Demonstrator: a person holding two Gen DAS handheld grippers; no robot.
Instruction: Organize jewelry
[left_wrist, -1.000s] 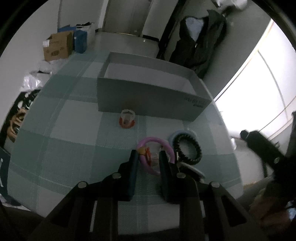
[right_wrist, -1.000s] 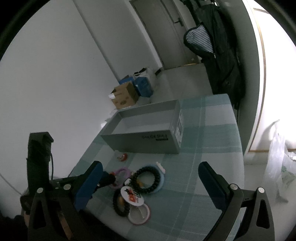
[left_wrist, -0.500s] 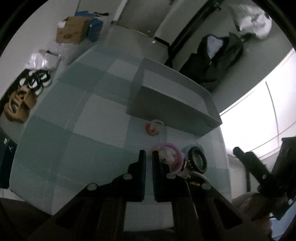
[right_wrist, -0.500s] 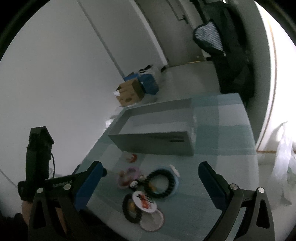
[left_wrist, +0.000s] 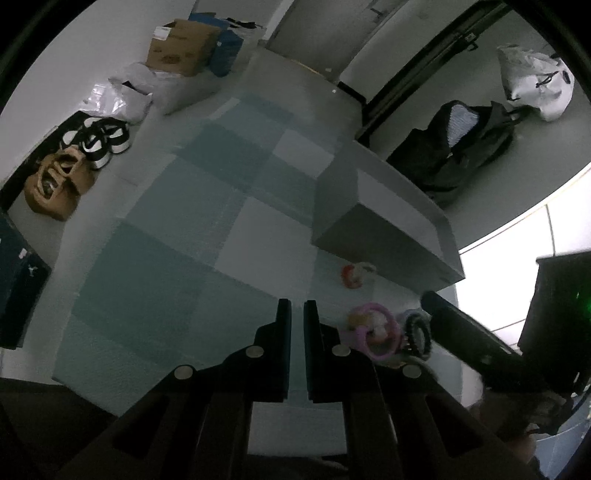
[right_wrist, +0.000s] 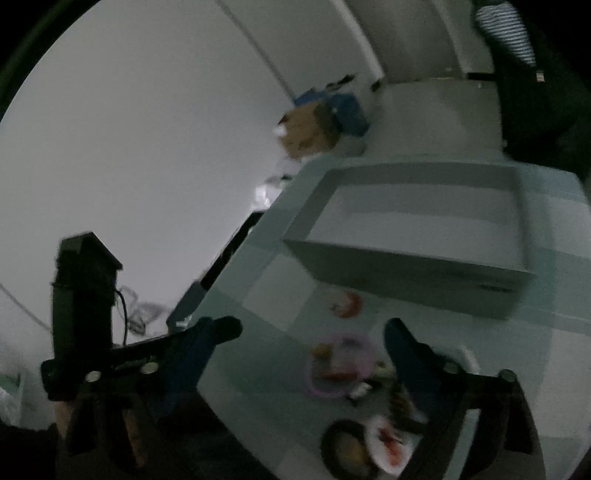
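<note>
Looking along the left gripper (left_wrist: 297, 308), we see its fingers together on nothing, the pink bracelet (left_wrist: 373, 330) lying just right of them. Along the right gripper (right_wrist: 306, 332), jaws apart and lately narrowing, the bracelet (right_wrist: 338, 365) lies between them, untouched.

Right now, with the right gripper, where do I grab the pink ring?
Take the pink ring on its bare band, on the side away from the charms. It lies flat on the tablecloth, so come from above, one finger inside the loop and one outside.
</note>
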